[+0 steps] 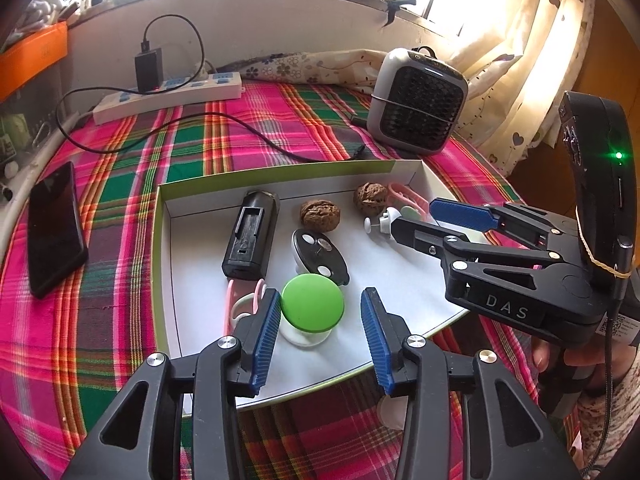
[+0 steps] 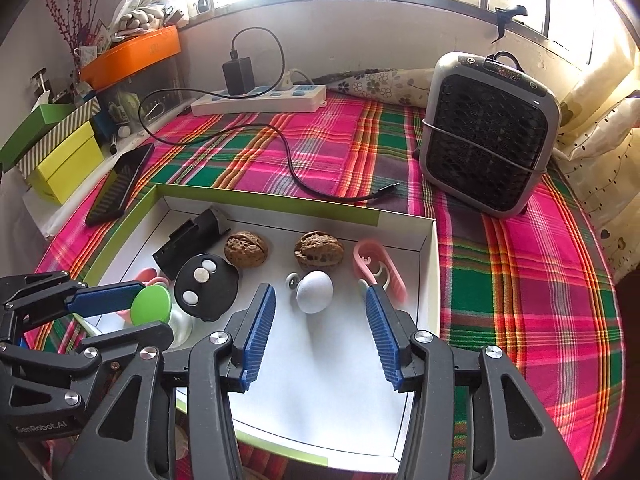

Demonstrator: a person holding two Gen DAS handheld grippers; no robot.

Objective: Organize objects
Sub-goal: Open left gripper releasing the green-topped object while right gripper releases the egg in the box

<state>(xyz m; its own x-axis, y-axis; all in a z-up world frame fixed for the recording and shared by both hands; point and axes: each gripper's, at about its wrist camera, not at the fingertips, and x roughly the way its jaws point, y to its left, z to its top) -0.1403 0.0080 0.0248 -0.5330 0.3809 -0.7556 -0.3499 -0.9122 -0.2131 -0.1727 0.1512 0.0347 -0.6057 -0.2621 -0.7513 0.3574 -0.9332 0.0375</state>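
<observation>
A white box (image 1: 162, 240) with a green rim lies on the plaid cloth and also shows in the right wrist view (image 2: 428, 272). Inside lie a black case (image 1: 250, 236), two walnuts (image 1: 320, 215) (image 1: 370, 197), a black disc with white dots (image 1: 320, 256), a green-capped piece (image 1: 313, 304), a white knob (image 2: 315, 291) and pink clips (image 2: 378, 270). My left gripper (image 1: 320, 308) is open around the green-capped piece (image 2: 151, 304). My right gripper (image 2: 320, 300) is open with the white knob between its fingertips.
A black phone (image 1: 54, 228) lies left of the box. A power strip (image 1: 168, 96) with a charger and a black cable (image 1: 256, 136) is at the back. A grey fan heater (image 1: 420, 100) stands back right. Coloured boxes (image 2: 64, 160) sit at the far left.
</observation>
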